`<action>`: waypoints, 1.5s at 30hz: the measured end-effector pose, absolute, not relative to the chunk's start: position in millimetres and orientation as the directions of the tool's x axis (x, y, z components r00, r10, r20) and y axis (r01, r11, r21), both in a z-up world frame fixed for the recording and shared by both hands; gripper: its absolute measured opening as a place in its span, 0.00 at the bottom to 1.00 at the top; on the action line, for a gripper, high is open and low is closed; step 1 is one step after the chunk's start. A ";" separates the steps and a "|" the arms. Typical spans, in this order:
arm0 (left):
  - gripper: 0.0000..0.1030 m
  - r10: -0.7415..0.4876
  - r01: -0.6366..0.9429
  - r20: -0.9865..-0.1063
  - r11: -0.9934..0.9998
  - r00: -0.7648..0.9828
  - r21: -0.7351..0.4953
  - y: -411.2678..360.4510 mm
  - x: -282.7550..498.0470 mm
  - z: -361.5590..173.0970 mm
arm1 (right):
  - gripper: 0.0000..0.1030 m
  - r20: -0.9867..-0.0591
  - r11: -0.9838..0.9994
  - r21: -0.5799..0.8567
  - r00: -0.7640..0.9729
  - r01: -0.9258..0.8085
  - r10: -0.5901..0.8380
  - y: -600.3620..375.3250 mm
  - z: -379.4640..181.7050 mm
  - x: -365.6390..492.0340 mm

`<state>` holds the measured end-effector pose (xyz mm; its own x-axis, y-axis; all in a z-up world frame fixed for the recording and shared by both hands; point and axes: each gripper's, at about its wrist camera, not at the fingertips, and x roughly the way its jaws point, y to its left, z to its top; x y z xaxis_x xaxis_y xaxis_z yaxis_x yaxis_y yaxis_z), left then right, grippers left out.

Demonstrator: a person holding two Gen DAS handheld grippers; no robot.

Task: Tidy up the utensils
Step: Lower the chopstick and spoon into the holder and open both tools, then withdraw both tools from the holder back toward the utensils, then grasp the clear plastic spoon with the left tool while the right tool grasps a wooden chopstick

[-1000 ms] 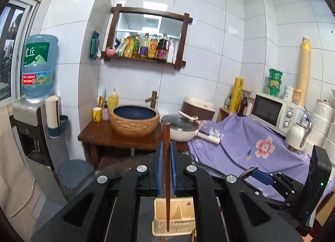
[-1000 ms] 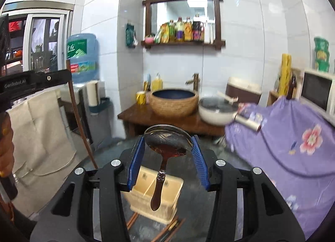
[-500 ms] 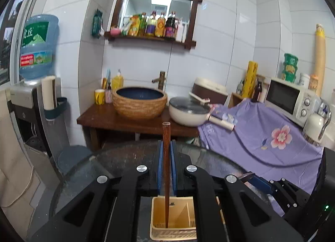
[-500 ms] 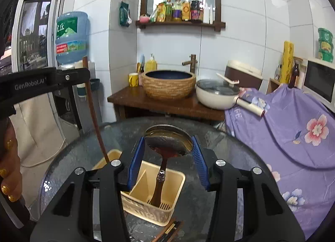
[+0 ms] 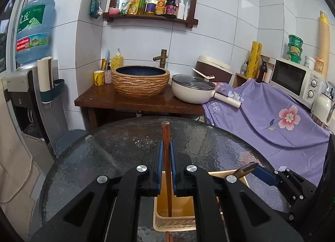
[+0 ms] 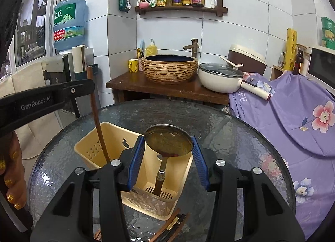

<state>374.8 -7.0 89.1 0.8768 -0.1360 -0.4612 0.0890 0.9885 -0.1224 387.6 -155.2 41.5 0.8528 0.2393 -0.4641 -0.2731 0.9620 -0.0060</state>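
Cream caddy (image 6: 92, 152) sits near-centre on the glass table (image 6: 230, 137); left gripper (image 5: 165, 154) pinches a chopstick (image 5: 166, 158) lowered into its left bin, right gripper (image 6: 168, 154) clasps a ladle (image 6: 167, 143) over the right; loose chopsticks (image 6: 173, 225) remain nearby

Left gripper (image 5: 165, 152) pointed forward and downward, blue pads drawn close together with only a narrow gap between them, clamped on a thin upright stick. Its black body also showed at the left edge of the right wrist view, gripped by a hand (image 6: 11, 170) with gold-glitter nails. Right gripper (image 6: 168, 147) angled downward, blue pads set wider apart, pressed against both sides of a round metal bowl.
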 end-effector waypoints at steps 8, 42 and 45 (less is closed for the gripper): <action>0.43 -0.148 0.101 -0.450 0.987 0.880 -0.127 -10.0 371.6 90.1 | 0.66 -0.436 0.964 -0.006 0.868 -0.268 0.238 -158.3 43.1 386.1; 0.45 -0.129 0.098 -0.761 0.991 0.635 -0.086 9.3 226.6 -77.8 | 0.58 -0.757 0.990 -0.020 0.649 -0.140 0.076 -165.0 -102.4 251.9; 0.45 -0.139 0.105 -0.769 0.990 0.624 -0.094 7.0 224.6 -81.4 | 0.57 -0.766 0.989 -0.005 0.637 -0.148 0.092 -165.6 -103.5 251.9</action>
